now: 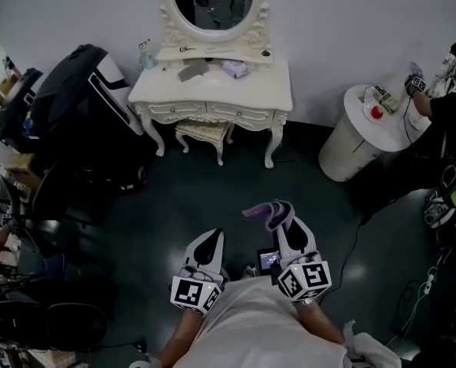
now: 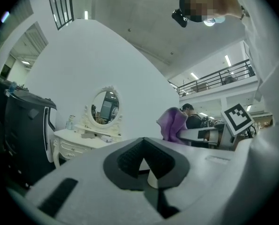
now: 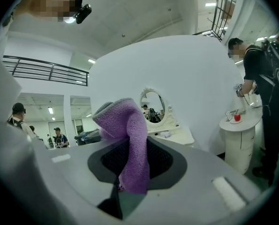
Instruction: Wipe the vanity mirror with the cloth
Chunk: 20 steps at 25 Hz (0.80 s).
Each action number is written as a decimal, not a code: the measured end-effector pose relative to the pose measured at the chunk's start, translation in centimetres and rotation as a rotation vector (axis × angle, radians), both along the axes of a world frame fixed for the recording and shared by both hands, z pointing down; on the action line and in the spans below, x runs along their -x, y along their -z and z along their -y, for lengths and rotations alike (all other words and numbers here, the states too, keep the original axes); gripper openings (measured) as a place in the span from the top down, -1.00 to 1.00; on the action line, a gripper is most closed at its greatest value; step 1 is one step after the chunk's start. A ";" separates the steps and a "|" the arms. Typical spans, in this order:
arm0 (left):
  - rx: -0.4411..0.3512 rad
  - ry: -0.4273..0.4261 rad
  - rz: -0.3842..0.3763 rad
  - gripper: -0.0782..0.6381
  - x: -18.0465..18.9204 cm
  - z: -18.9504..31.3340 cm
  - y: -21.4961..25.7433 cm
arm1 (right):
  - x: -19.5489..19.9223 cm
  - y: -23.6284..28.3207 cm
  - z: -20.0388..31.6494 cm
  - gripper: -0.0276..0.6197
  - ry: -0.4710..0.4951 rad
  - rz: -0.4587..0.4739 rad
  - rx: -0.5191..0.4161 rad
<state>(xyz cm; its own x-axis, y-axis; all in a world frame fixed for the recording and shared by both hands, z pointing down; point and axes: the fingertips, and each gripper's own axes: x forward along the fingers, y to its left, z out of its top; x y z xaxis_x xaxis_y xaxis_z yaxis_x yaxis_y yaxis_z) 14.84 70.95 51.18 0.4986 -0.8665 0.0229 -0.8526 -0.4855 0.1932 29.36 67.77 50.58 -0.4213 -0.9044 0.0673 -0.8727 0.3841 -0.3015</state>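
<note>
My right gripper [image 3: 132, 161] is clamped on the purple terry cloth [image 3: 127, 135]. The fabric is pinched between the dark ribbed pads, and a folded end stands up above the jaws (in the head view it flops toward 11 o'clock from the tips). My left gripper [image 2: 144, 161] sits beside it at 9 o'clock, jaws brought together with nothing between them. Both are held close to my chest over the dark glossy floor [image 1: 212, 198].

Straight ahead at 12 o'clock, well apart from both grippers, the oval vanity mirror [image 1: 214, 2] stands upright in its carved cream frame against the white wall. It rises from the back of the cream dressing table [image 1: 212, 90], and the cloth is nowhere near its glass. A cushioned cream stool [image 1: 203, 133] is tucked under the table front.

At 10 o'clock a bulky black and white case [image 1: 74, 106] stands just beside the table. At 2 o'clock is a round white pedestal [image 1: 358, 136] with a small red object [image 1: 376, 113] on top. A person in dark clothes [image 1: 450, 121] reaches toward the pedestal.
</note>
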 end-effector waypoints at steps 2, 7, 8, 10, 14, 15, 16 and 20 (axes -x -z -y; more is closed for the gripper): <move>0.003 0.003 0.014 0.77 -0.3 1.2 -0.1 | -0.4 -0.6 1.1 0.58 -0.005 -0.003 0.028; -0.003 0.029 0.015 0.77 1.8 5.5 -0.1 | 0.9 -1.5 4.9 0.58 -0.012 -0.003 0.048; -0.002 0.029 0.009 0.77 2.2 6.6 -0.3 | 1.3 -1.4 6.0 0.58 -0.014 -0.008 0.042; -0.002 0.019 0.004 0.77 2.9 9.0 -0.5 | 2.1 -1.2 8.3 0.58 -0.023 -0.017 0.035; -0.015 -0.019 0.011 0.77 4.8 14.4 0.2 | 4.2 -1.1 12.8 0.58 -0.046 -0.025 0.036; -0.019 -0.025 0.007 0.77 5.6 15.9 0.4 | 5.0 -1.0 13.9 0.58 -0.049 -0.026 0.035; -0.024 -0.028 0.002 0.77 6.4 17.4 0.6 | 5.8 -0.9 15.0 0.58 -0.053 -0.029 0.033; -0.038 -0.061 0.000 0.77 9.3 22.7 1.6 | 8.6 0.1 19.5 0.58 -0.081 -0.032 0.025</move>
